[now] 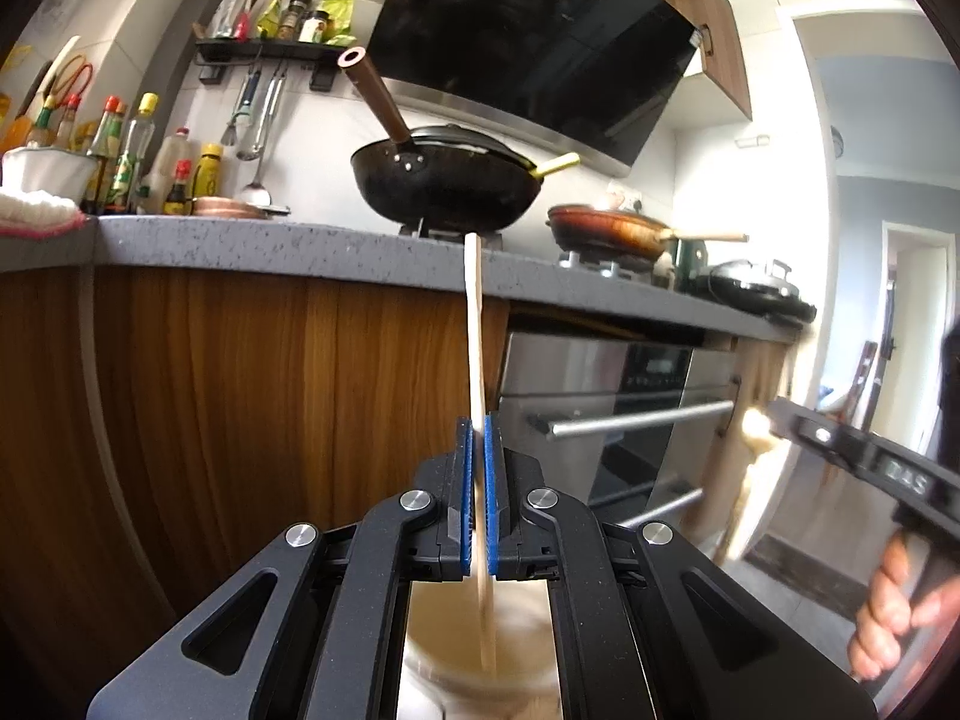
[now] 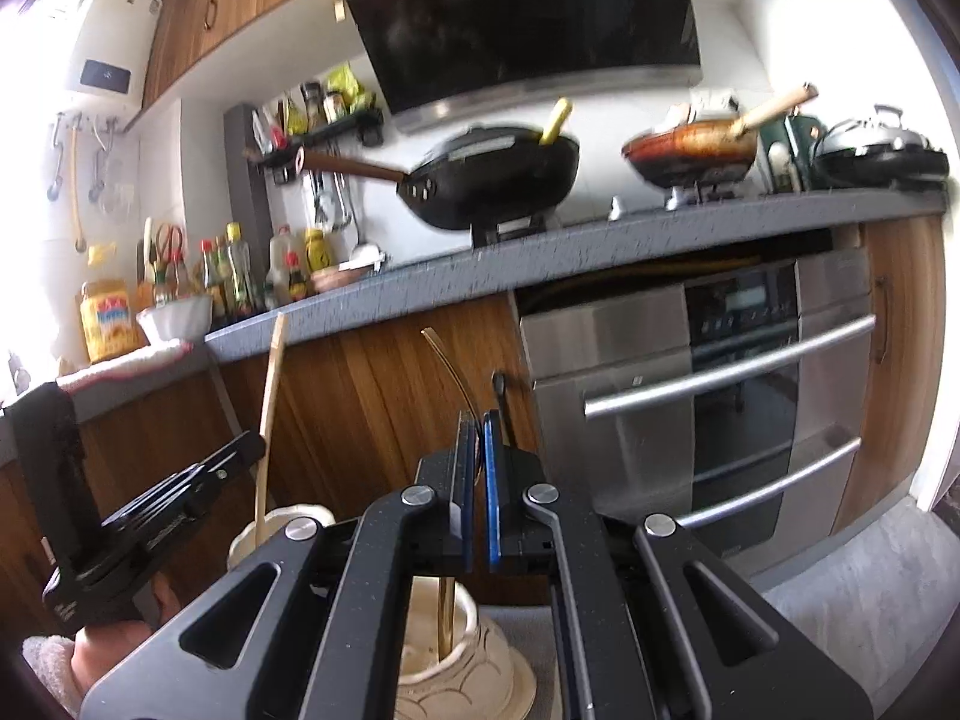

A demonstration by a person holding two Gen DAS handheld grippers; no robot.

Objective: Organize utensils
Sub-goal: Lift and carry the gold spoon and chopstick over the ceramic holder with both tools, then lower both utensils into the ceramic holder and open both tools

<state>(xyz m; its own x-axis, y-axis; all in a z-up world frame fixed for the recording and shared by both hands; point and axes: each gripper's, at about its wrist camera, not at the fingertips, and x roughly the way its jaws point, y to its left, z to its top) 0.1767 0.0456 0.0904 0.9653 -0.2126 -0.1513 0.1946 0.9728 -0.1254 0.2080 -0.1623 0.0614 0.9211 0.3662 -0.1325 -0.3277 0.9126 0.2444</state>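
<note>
In the left wrist view my left gripper (image 1: 478, 423) is shut on a thin flat wooden utensil (image 1: 475, 324) that stands upright, its lower end over a blurred cream holder (image 1: 516, 648). In the right wrist view my right gripper (image 2: 477, 420) is shut on a slim curved gold utensil (image 2: 451, 369) whose lower end reaches into a ribbed cream ceramic holder (image 2: 474, 669). A black utensil handle (image 2: 500, 399) rises just beside the right finger; whether it is gripped I cannot tell. The left gripper (image 2: 249, 447) with its wooden utensil (image 2: 271, 396) shows at the left there.
A grey counter (image 1: 270, 249) runs across ahead, with a black wok (image 1: 444, 180), a brown pan (image 1: 606, 231), sauce bottles (image 1: 129, 150) and a steel oven (image 2: 720, 396) below. Wooden cabinet fronts (image 1: 240, 390) stand close. A hand (image 1: 894, 612) holds the right gripper (image 1: 786, 420).
</note>
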